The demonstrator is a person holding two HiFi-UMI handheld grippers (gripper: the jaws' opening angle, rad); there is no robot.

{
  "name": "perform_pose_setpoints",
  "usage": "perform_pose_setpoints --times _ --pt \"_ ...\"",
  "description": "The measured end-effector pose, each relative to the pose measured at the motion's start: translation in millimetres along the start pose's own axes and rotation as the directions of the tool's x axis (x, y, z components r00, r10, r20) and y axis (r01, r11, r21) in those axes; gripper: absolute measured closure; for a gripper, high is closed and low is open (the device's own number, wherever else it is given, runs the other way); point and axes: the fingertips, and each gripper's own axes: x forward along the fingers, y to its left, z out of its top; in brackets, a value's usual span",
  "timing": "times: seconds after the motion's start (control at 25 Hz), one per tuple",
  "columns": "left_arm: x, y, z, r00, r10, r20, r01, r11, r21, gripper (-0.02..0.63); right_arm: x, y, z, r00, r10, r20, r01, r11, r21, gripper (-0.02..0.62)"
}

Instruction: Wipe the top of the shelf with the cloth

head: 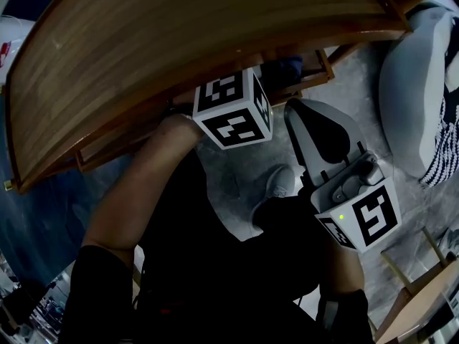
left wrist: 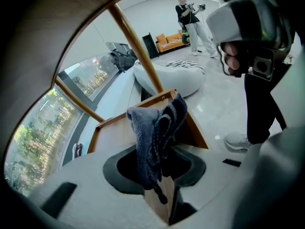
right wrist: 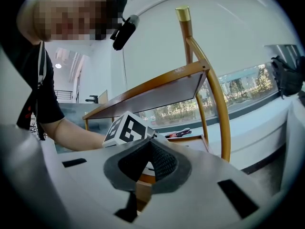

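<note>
L gripper [left wrist: 155, 175]: fingers clamped on the cloth [left wrist: 155, 128], a dark blue-grey bunch sticking up out of them. It's reaching in under the shelf top [head: 179, 41], w/ the cloth just over the shelf's lower tray [left wrist: 112, 132], not on the top. R gripper [right wrist: 148, 163]: fingers pressed together, nothing btw them, held just off the shelf's front edge. Person's shoe [head: 276, 185] on the floor in front of the shelf. Past the shelf's end: grey beanbag [head: 416, 84].
</note>
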Motion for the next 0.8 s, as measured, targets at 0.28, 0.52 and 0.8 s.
perform_pose_setpoints --times 0.28,0.52,0.8 --pt "5 5 20 0.999 0.035 0.016 -0.035 0.999 0.026 0.479 0 -4 -2 1.000 -0.009 0.003 0.009 1.000 0.009 0.592" --pt "-17 7 -3 0.998 0.068 0.001 -0.068 0.998 0.014 0.479 7 11 0 1.000 0.007 0.006 -0.007 1.000 0.006 0.592" --pt "-60 3 -64 0.992 0.115 -0.048 -0.117 0.993 -0.029 0.479 29 44 -4 0.999 0.036 -0.029 -0.037 0.999 -0.026 0.592"
